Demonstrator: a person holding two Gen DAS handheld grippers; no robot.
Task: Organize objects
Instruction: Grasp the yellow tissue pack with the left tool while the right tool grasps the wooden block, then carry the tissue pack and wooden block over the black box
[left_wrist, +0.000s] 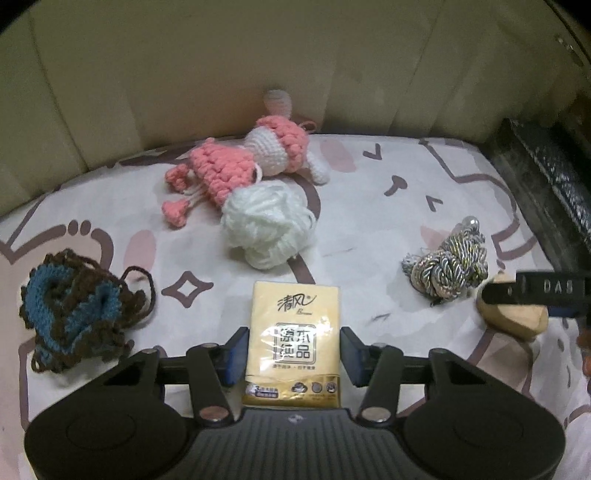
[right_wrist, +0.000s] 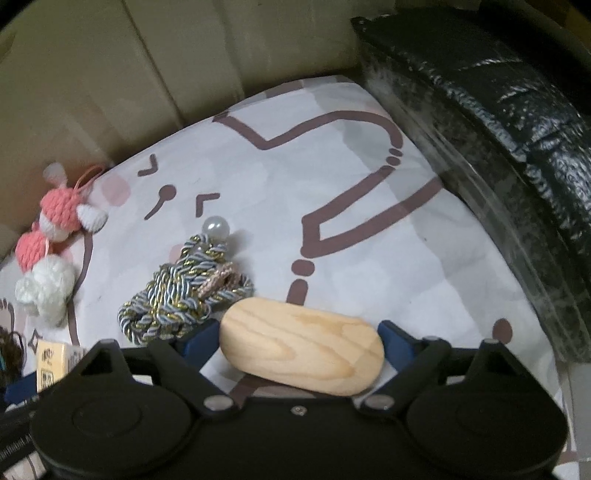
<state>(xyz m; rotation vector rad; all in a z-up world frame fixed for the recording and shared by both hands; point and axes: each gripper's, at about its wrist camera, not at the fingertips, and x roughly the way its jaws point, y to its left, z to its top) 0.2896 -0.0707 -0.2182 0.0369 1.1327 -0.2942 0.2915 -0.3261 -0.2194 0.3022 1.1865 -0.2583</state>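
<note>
Tissue pack (left_wrist: 293, 341): near centre of the bedsheet (left_wrist: 369, 229), between the left gripper (left_wrist: 293, 356) pads, seemingly clamped.
Wooden block (right_wrist: 301, 356): right gripper (right_wrist: 301, 350) grips its ends (rounded, may slip).
Risk: snagging the cord bundle (right_wrist: 184, 291) just left.

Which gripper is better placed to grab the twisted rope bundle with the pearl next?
Probably the right gripper: the rope bundle lies just ahead of its left finger. But the wooden block sits between its jaws. The left gripper straddles the tissue pack, farther from the bundle.
</note>
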